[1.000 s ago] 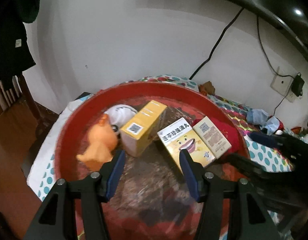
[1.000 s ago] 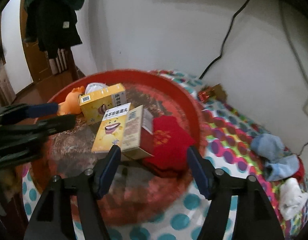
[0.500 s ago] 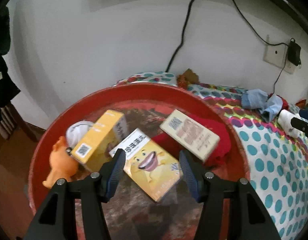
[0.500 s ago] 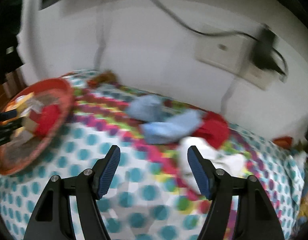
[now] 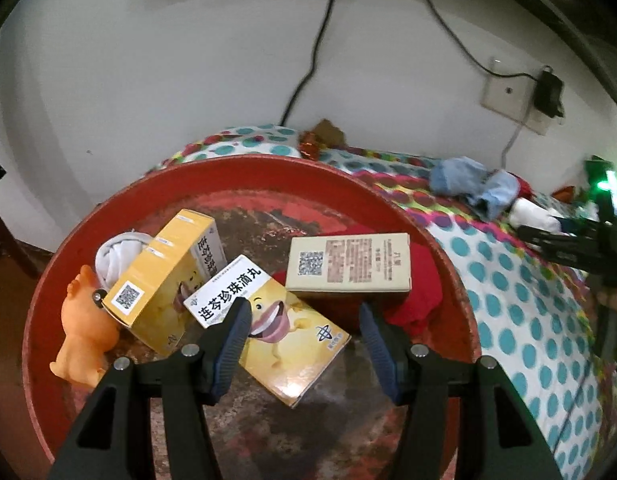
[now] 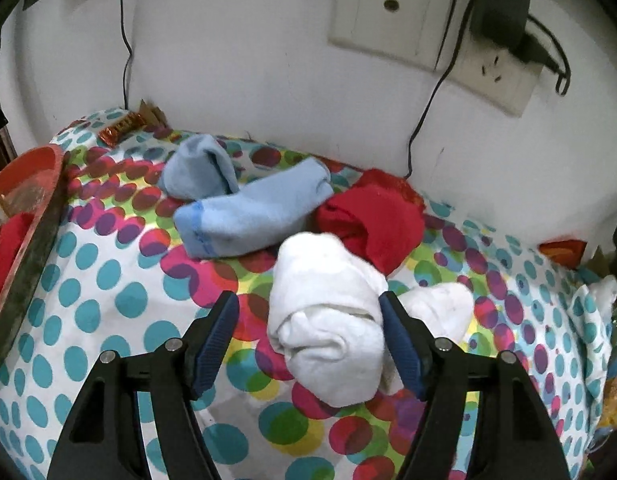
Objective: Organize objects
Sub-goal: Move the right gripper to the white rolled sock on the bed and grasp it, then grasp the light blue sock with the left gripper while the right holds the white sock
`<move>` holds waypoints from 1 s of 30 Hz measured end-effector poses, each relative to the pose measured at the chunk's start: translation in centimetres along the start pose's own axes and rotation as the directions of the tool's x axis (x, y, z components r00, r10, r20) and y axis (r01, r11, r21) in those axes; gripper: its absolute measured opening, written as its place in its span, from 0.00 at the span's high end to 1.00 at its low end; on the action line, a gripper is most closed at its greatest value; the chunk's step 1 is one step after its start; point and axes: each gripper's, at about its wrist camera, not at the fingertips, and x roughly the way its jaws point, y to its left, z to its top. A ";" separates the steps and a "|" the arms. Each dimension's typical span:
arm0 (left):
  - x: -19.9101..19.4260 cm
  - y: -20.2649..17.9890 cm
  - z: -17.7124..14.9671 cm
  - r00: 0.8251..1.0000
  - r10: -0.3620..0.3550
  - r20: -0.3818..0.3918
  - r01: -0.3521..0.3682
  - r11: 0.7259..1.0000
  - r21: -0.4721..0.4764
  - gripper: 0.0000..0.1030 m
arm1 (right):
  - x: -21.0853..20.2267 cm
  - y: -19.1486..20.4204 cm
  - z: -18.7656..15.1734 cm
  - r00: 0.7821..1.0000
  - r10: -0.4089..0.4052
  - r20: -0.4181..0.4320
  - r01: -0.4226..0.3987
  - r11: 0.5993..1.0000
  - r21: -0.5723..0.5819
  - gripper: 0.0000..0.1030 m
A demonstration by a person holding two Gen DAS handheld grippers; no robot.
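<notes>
R gripper (image 6: 308,328) closing round a rolled white sock (image 6: 328,328); L gripper (image 5: 304,332) spread, empty, over the red tray (image 5: 244,176).

R view: sock sits between the jaws at frame centre, right pad touching it, left pad still apart. Blue socks (image 6: 244,204) and a red sock (image 6: 372,216) lie just beyond, upper centre, on the dotted cloth (image 6: 108,272); tray edge at far left. L view: tray holds a yellow box (image 5: 276,332) with a smiling cartoon, printed 连芩珍珠滴丸, just past the jaws; a 2nd yellow box (image 5: 164,280) w/ QR code to its left; a beige box (image 5: 348,264) w/ QR code lying on a red cloth (image 5: 420,284), right of centre; an orange toy (image 5: 84,332) and a white bundle (image 5: 116,256) at left. Vs 1 s ago: R gripper has swung off the tray onto the socks; L view has shifted right.
</notes>
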 end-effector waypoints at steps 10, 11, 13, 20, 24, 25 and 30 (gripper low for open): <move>-1.4 -2.1 -0.6 1.000 -0.016 -0.001 0.016 0.998 0.053 0.44 | -1.5 -2.3 -1.5 0.998 0.038 0.041 -0.040 0.998 0.048 0.70; -1.6 -2.2 -0.6 1.000 -0.013 0.002 0.013 0.998 0.055 0.44 | -2.0 -2.5 -1.9 0.998 0.045 0.047 -0.048 0.998 0.046 0.70; -1.9 -2.7 -0.5 1.000 0.005 0.008 -0.005 0.998 0.068 0.44 | -2.9 -2.8 -2.7 0.997 0.062 0.053 -0.064 0.997 0.035 0.70; -3.3 -7.1 -0.1 0.999 0.021 0.040 -0.028 0.980 0.196 0.44 | -6.6 -3.6 -7.0 0.992 0.112 0.066 -0.111 0.994 -0.008 0.70; -2.9 -11.0 0.7 0.999 -0.028 0.032 0.019 0.965 0.260 0.44 | -8.1 -5.3 -9.4 0.994 0.094 0.063 -0.093 0.995 -0.019 0.70; -2.7 -12.0 0.9 0.999 -0.035 0.033 0.024 0.960 0.278 0.44 | -8.4 -5.9 -10.0 0.994 0.092 0.060 -0.091 0.996 -0.016 0.70; -0.3 -18.1 2.5 0.997 -0.071 0.018 0.058 0.914 0.402 0.44 | -9.2 -9.0 -12.2 0.997 0.051 0.056 -0.052 0.999 0.012 0.70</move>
